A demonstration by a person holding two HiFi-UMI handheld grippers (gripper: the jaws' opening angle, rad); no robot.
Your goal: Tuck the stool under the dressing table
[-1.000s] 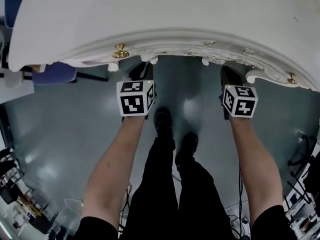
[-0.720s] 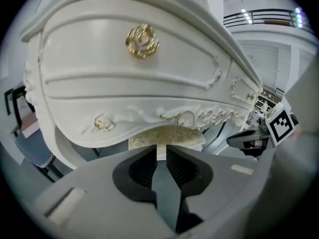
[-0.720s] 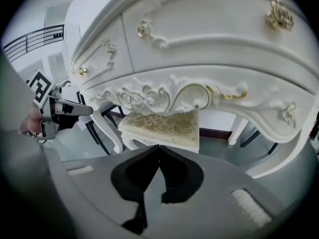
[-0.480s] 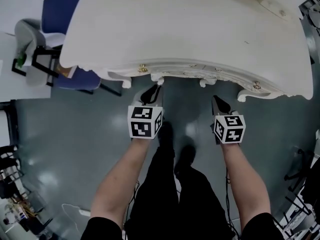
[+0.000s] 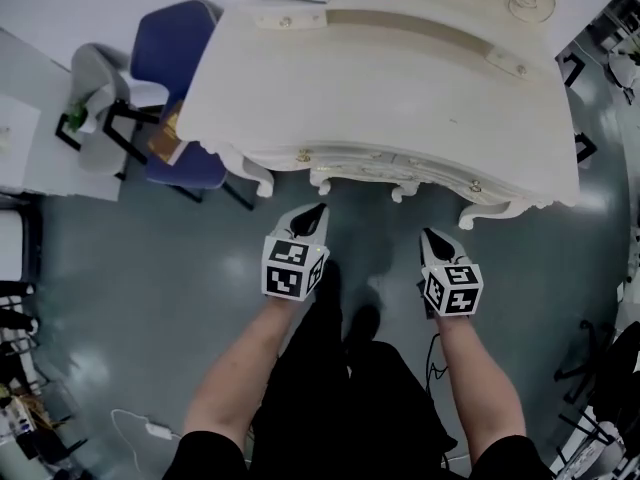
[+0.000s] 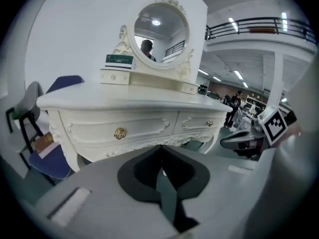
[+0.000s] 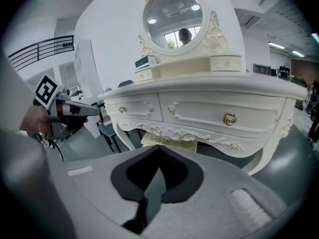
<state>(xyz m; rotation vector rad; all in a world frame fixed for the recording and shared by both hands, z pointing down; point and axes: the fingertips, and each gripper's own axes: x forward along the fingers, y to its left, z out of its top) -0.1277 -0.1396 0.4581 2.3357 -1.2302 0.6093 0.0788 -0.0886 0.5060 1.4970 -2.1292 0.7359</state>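
Black trousers (image 5: pixel 335 408), shoes (image 5: pixel 362 320) and short sleeves (image 5: pixel 205 456); left gripper (image 5: pixel 318 209) and right gripper (image 5: pixel 427 233) carry black-and-white marker cubes (image 5: pixel 293 268)

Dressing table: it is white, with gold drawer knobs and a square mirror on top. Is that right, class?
No. The mirror is round, not square; the right gripper view shows it. The dressing table is white, with gold drawer knobs.

1. bench (image 5: pixel 400 88): looks like wood painted cream-white, smooth with a soft sheen, and has carved trim along the front.
2. drawer knobs (image 7: pixel 229 118): shiny brass-coloured metal.
3. floor (image 5: pixel 130 268): smooth grey, glossy, showing light reflections.
4. chair (image 5: pixel 170 43), upper left of the frame: blue cloth seat on a black frame.
5. fingers (image 6: pixel 137 176): matt black, set in a matt grey plastic shell.
6. mirror (image 7: pixel 173 16): glossy glass.
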